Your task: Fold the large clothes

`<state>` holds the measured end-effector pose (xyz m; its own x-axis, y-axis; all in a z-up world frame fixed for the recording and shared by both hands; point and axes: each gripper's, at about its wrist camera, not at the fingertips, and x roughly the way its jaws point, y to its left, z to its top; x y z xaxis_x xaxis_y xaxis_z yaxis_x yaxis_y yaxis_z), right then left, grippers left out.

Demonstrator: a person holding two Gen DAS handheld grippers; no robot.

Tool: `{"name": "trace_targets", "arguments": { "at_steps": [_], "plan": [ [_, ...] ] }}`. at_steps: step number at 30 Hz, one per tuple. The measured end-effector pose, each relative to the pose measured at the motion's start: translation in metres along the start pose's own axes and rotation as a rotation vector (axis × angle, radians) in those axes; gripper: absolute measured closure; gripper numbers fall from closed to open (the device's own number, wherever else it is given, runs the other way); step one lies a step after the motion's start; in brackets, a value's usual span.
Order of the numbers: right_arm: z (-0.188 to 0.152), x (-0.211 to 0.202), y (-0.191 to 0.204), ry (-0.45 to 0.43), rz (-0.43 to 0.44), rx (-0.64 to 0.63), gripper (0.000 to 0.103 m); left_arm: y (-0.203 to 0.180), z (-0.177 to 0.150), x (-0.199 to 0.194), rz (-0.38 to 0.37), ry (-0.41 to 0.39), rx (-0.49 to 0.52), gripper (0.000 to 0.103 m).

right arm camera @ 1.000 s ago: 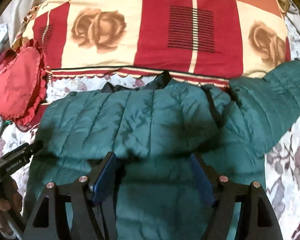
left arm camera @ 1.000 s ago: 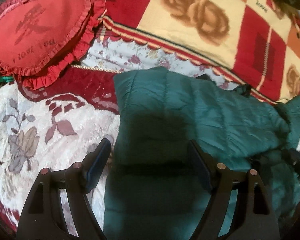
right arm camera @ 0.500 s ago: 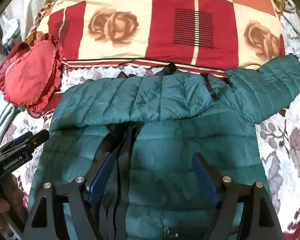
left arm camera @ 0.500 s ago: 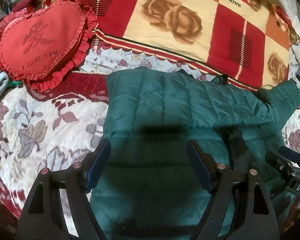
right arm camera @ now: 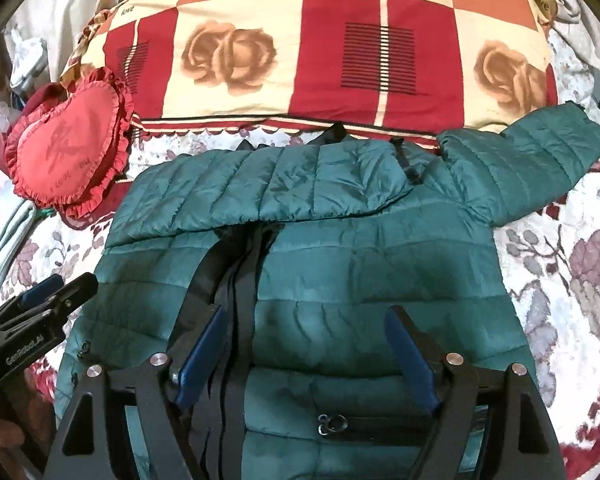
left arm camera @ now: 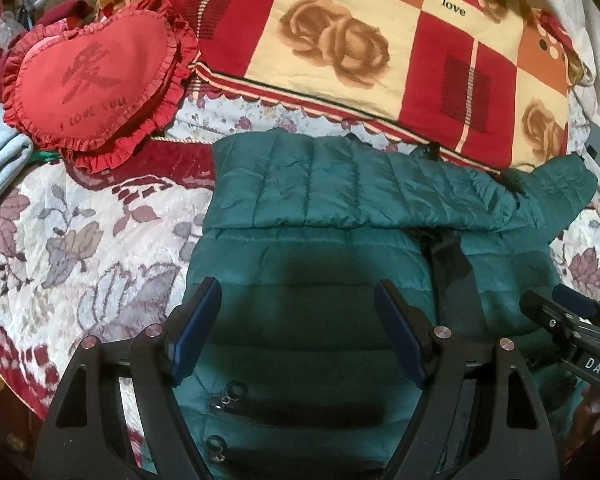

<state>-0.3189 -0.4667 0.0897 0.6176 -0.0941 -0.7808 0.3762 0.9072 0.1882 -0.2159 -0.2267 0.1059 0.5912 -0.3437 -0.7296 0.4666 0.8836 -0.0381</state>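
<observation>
A dark green quilted puffer jacket point(left arm camera: 340, 264) lies front-up on the bed, also in the right wrist view point(right arm camera: 380, 260). One sleeve point(right arm camera: 268, 184) lies folded across the chest. The other sleeve point(right arm camera: 532, 168) sticks out to the right. A black zipper line point(right arm camera: 236, 280) runs down the front. My left gripper point(left arm camera: 298, 308) is open and empty above the jacket's left half. My right gripper point(right arm camera: 304, 332) is open and empty above the lower front. Each gripper shows at the edge of the other's view, the right one point(left arm camera: 572, 320) and the left one point(right arm camera: 40, 304).
A red heart-shaped pillow point(left arm camera: 96, 76) lies at the back left. A red and cream rose-pattern blanket point(right arm camera: 324, 48) lies behind the jacket. The floral bedspread point(left arm camera: 68, 240) surrounds the jacket. Pale folded cloth point(left arm camera: 0, 160) lies at the left edge.
Both grippers have pulled back and up from the jacket, so more of it shows. The sleeve stays folded across the chest.
</observation>
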Motion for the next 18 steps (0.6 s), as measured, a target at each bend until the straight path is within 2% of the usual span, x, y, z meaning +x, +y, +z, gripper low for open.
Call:
{"name": "trace_targets", "arguments": {
  "at_steps": [4,18],
  "plan": [
    [0.001,-0.003,-0.004,-0.020,-0.020,-0.007,0.018,-0.006,-0.002,-0.005,0.000,-0.023,-0.007,0.024],
    [0.004,0.000,-0.028,-0.023,-0.062,-0.003,0.018,-0.034,-0.003,0.002,-0.027,-0.010,0.031,0.024]
  ]
}}
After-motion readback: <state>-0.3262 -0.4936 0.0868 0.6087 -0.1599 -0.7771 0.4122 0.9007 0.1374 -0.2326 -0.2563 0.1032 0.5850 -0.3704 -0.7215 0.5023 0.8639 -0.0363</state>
